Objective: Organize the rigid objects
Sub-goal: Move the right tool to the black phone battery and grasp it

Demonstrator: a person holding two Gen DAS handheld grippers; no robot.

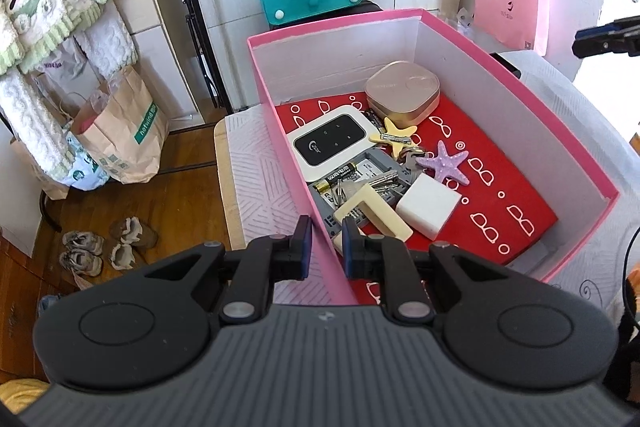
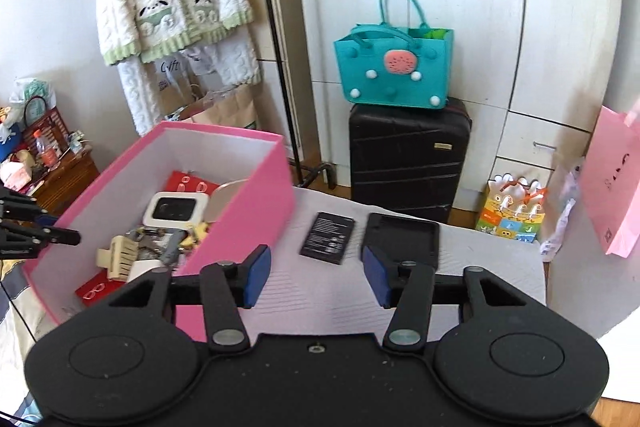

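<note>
L claw (image 1: 326, 243) clamps pink box (image 1: 520, 95) wall; R claw (image 2: 316, 277) wide, empty, above worktop (image 2: 320, 291) w/ 2 black items.

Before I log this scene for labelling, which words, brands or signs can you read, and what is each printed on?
"hotwind" on the green band of the brown paper bag on the floor.
"Gift", partly hidden, on a bag hanging below the white cardigan.
The logo on the white pocket router is too small to read.
Print on the AA battery, the flat black battery and the pink bag is blurred.
</note>
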